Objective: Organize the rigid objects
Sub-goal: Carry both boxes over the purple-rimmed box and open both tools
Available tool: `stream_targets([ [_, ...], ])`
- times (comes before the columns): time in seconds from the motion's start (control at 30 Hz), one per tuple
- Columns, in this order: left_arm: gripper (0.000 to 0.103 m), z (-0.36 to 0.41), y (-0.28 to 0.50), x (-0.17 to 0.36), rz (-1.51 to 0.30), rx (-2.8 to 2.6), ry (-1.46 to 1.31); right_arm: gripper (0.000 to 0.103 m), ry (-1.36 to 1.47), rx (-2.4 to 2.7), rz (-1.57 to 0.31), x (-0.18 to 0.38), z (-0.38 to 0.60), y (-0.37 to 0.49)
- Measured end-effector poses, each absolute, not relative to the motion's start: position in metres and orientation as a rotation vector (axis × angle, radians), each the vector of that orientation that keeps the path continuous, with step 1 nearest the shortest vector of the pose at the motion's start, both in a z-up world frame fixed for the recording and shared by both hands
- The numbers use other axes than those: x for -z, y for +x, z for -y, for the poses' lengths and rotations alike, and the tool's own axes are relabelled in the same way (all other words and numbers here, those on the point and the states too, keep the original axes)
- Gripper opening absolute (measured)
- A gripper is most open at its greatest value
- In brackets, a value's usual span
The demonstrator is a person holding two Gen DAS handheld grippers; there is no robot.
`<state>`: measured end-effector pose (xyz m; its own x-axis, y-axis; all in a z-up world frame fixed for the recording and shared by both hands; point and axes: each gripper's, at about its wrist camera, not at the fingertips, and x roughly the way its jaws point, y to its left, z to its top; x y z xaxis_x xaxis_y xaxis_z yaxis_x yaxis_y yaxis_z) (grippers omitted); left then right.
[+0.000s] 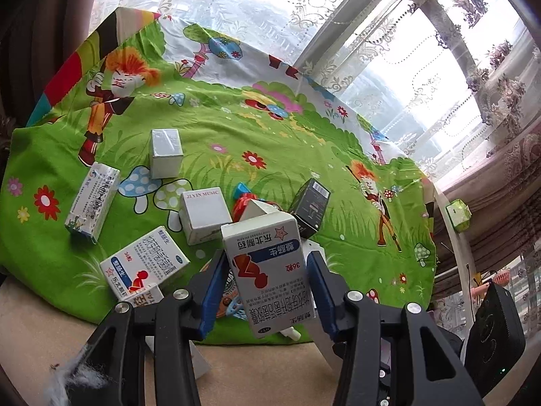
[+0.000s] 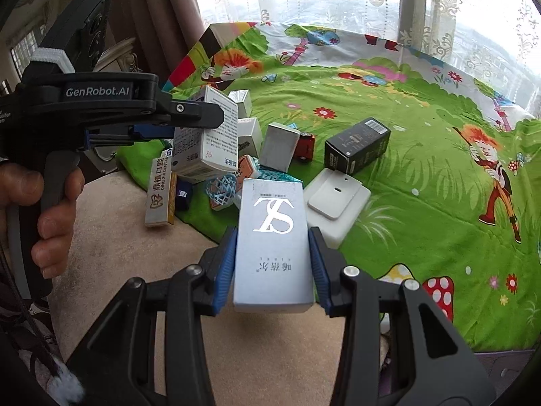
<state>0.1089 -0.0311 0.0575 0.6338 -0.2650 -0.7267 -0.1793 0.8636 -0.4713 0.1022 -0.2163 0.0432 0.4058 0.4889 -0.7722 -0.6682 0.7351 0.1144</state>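
The left gripper (image 1: 268,279) is clamping a white cardboard medicine box (image 1: 270,270) with a red figure and blue band, its blue ribbed pads pressing both long sides and lifting it clear of the cloth. The right gripper (image 2: 272,264) is gripping a pale silver-grey matte carton (image 2: 273,243) printed with mirror-bright letters, pads flat against its narrow edges, the carton hanging over the beige surface (image 2: 135,237) at the cloth's near edge. In the right wrist view, the left gripper is showing at 9 o'clock, a hand (image 2: 40,209) wrapping its black handle. A crumpled green cartoon-printed cloth (image 1: 270,135) is covering the work area. On it, in the left wrist view, a plain white cube-like box (image 1: 165,152) is standing at 11 o'clock, a tilted blue-and-white carton (image 1: 93,203) is lying at 9 o'clock, and a matching medicine box (image 1: 145,265) is resting near it. A glossy black box (image 2: 356,143) is lying at 1 o'clock in the right wrist view, just beyond a smooth white plastic tray (image 2: 334,203). A red toy car (image 2: 304,147) is sitting between boxes, half hidden. Lace curtains (image 1: 405,50) are hanging behind.
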Motion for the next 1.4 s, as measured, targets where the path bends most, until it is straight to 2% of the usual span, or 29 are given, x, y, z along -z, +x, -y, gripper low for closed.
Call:
stream_targets([
  [0.3, 0.049, 0.061, 0.103, -0.069, -0.883, 0.119, -0.507, 0.046, -0.14, -0.63, -0.872, -0.054, 0.264, 0.093],
  [0.73, 0.049, 0.155, 0.095, -0.061, -0.961, 0.346, -0.432, 0.046, -0.029, -0.393, -0.851, -0.065, 0.362, 0.078],
  [1.4, 0.049, 0.29, 0.073, -0.04, -1.087, 0.684, -0.314, 0.046, 0.08, -0.126, -0.909, -0.04, 0.475, 0.055],
])
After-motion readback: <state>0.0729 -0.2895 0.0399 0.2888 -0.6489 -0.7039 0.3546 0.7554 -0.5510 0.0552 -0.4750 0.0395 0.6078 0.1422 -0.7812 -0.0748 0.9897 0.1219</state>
